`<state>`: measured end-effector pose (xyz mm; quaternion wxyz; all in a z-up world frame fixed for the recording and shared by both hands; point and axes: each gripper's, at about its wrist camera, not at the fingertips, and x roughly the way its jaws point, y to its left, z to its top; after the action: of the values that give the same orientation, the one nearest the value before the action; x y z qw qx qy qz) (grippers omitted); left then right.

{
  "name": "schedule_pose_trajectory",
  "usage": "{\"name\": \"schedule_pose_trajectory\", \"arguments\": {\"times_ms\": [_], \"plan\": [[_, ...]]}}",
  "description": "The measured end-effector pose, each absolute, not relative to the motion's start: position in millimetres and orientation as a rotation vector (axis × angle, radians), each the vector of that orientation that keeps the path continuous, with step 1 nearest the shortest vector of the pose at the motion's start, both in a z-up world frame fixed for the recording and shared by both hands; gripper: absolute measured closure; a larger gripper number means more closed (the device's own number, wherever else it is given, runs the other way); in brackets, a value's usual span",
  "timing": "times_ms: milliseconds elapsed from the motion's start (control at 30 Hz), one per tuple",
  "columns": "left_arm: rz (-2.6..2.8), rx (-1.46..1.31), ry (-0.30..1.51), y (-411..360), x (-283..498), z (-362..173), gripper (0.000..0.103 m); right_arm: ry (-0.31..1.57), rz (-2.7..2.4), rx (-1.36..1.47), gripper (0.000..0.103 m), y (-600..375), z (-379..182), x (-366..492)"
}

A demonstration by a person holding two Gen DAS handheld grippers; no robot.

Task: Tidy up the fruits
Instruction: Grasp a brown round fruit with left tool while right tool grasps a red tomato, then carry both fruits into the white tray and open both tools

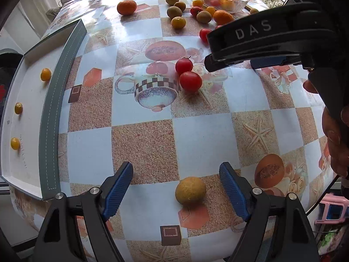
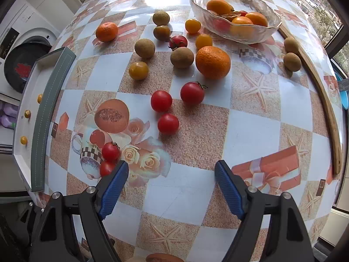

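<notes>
My left gripper (image 1: pixel 176 175) is open, low over the table, with a tan round fruit (image 1: pixel 190 190) lying between its fingers, untouched. My right gripper (image 2: pixel 171 172) is open and empty; it also shows in the left wrist view (image 1: pixel 212 62) at the upper right. Red tomatoes (image 2: pixel 168 123) lie ahead of it, two more (image 2: pixel 110 151) by its left finger. Oranges (image 2: pixel 212 62), yellow tomatoes (image 2: pixel 138 70) and brown fruits (image 2: pixel 182 57) are scattered beyond. A glass bowl (image 2: pixel 250 37) holds oranges. A white tray (image 1: pixel 26 118) at the left holds three yellow tomatoes (image 1: pixel 45 74).
The tray has a grey-green rim (image 1: pixel 54 109) facing the table. A wooden strip (image 2: pixel 322 100) runs along the right table edge. A washing machine (image 2: pixel 24 50) stands beyond the tray. A pink stool (image 1: pixel 331 209) stands below the table at the right.
</notes>
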<state>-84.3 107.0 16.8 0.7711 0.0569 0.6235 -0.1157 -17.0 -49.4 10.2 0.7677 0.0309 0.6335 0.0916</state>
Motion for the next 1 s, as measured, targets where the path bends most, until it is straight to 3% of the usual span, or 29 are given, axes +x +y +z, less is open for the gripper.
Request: {"name": "schedule_pose_trajectory", "arguments": {"times_ms": [33, 100, 167, 333, 400, 467, 700, 1000], "plan": [[-0.248, 0.121, 1.358, 105, -85, 15, 0.034, 1.367, 0.2, 0.059, 0.023, -47, 10, -15], [-0.231, 0.152, 1.352, 99, -87, 15, 0.036, 1.352, 0.204, 0.044, 0.029, -42, 11, -9], [-0.231, 0.145, 1.352, 95, -90, 17, 0.044, 1.339, 0.202, 0.025, 0.034, -33, 11, 0], [-0.234, 0.145, 1.349, 85, -100, 20, 0.072, 1.316, 0.183, -0.035, 0.054, -22, 11, 8], [-0.24, 0.133, 1.35, 82, -102, 19, 0.075, 1.308, 0.169, -0.059, 0.073, -20, 12, 8], [-0.259, 0.091, 1.357, 87, -102, 21, 0.075, 1.306, 0.164, -0.053, 0.081, -19, 11, 14], [-0.305, -0.13, 1.422, 121, -94, 22, 0.075, 1.325, 0.195, 0.062, 0.082, -44, 15, 6], [-0.306, -0.135, 1.401, 142, -77, 34, 0.075, 1.334, 0.218, 0.122, 0.082, -55, 30, -17]]}}
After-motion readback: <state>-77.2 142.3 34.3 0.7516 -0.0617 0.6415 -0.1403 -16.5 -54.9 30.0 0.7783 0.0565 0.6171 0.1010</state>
